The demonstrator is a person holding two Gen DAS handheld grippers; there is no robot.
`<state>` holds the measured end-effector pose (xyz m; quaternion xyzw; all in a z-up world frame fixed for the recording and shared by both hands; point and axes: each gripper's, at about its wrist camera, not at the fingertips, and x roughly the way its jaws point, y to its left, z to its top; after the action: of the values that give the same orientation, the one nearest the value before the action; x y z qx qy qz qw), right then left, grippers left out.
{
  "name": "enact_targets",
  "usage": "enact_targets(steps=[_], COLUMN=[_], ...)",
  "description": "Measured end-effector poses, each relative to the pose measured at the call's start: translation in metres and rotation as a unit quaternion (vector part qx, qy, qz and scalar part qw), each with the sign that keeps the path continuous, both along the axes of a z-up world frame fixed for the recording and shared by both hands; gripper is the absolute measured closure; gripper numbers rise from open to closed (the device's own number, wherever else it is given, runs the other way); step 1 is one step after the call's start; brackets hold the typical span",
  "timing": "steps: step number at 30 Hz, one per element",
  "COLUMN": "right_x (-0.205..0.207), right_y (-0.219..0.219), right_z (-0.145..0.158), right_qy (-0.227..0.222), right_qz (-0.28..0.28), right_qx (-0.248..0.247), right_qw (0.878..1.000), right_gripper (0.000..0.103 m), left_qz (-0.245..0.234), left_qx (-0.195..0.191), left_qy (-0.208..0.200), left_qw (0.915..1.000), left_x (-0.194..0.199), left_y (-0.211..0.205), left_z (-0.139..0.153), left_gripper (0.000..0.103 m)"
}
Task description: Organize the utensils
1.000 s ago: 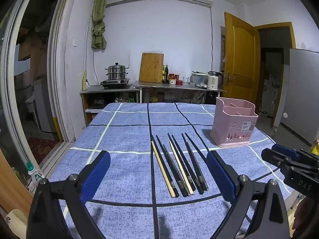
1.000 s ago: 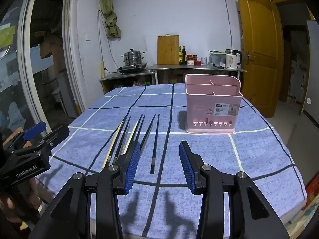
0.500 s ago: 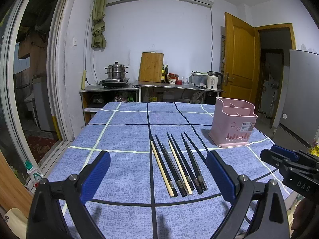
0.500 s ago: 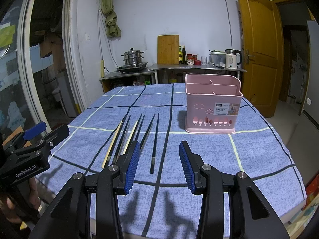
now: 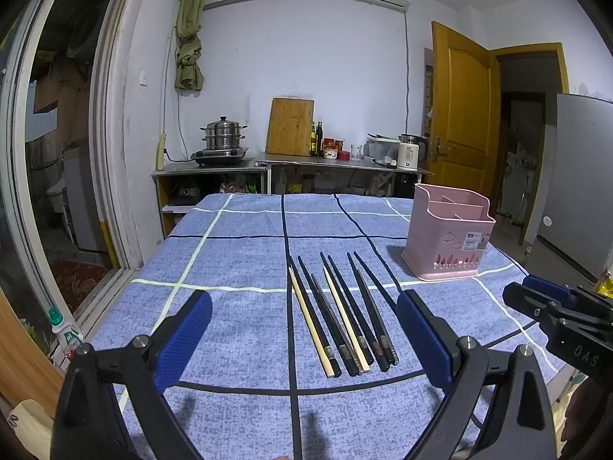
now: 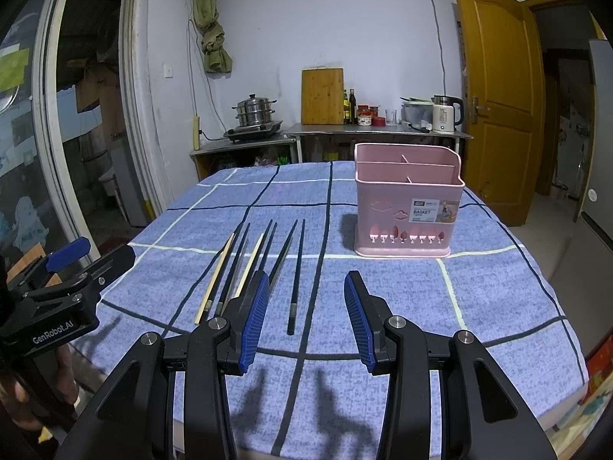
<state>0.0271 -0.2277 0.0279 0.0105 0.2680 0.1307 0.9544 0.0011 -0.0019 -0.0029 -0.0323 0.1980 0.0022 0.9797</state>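
We have put nothing away yet: all chopsticks (image 5: pixel 341 314) lie at frame centre, the pink basket (image 6: pixel 408 199) stands empty, and our left gripper (image 5: pixel 302 339) and right gripper (image 6: pixel 304 318) both hold their jaws spread.

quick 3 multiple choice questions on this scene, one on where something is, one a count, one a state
1. Where is the pink basket relative to the chopsticks?
A. left of them
B. right of them
C. on top of them

2. How many chopsticks are pale wood?
A. two
B. four
C. none

3. The right gripper is:
A. shut on a chopstick
B. open and empty
C. inside the basket

Answers:
1. B, the basket stands apart to their right.
2. A, two pale sticks lie among the dark ones.
3. B, its jaws are spread and hold nothing.
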Motion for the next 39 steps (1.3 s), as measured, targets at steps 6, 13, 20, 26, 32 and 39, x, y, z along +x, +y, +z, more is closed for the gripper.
enact_targets(steps=[6,13,20,26,32,39], right_x=[0.0001,0.0003,0.0,0.0005,0.001,0.0011], right_y=[0.0,0.0,0.0003,0.0,-0.0003,-0.0003], right_z=[0.0005,-0.0006,-0.0001,-0.0001,0.0002,0.0003], right_qy=[0.001,0.002,0.001,0.003,0.003,0.004], right_qz=[0.0,0.0,0.001,0.001,0.001,0.001], right_qx=[0.0,-0.001,-0.001,-0.001,-0.001,-0.001], right_qw=[1.0,1.0,1.0,1.0,1.0,1.0], right_gripper=[0.061,0.061,0.061,0.061,0.061,0.061], left_qz=[-0.002,-0.002,-0.004,-0.005,-0.006,-0.009], left_qx=[0.004,0.005,0.004,0.005,0.004,0.002], left_qy=[0.003,0.003,0.003,0.004,0.005,0.005], left_qw=[1.0,1.0,1.0,1.0,1.0,0.9999], left_x=[0.0011,0.0016,0.002,0.0034,0.004,0.0042], left_y=[-0.0017,-0.0024,-0.0025,-0.0033,-0.0038,-0.0057], left_z=[-0.0012,-0.0015,-0.0015,-0.0013,-0.001,-0.001], left_gripper=[0.005,0.005,0.005,0.005,0.005,0.005])
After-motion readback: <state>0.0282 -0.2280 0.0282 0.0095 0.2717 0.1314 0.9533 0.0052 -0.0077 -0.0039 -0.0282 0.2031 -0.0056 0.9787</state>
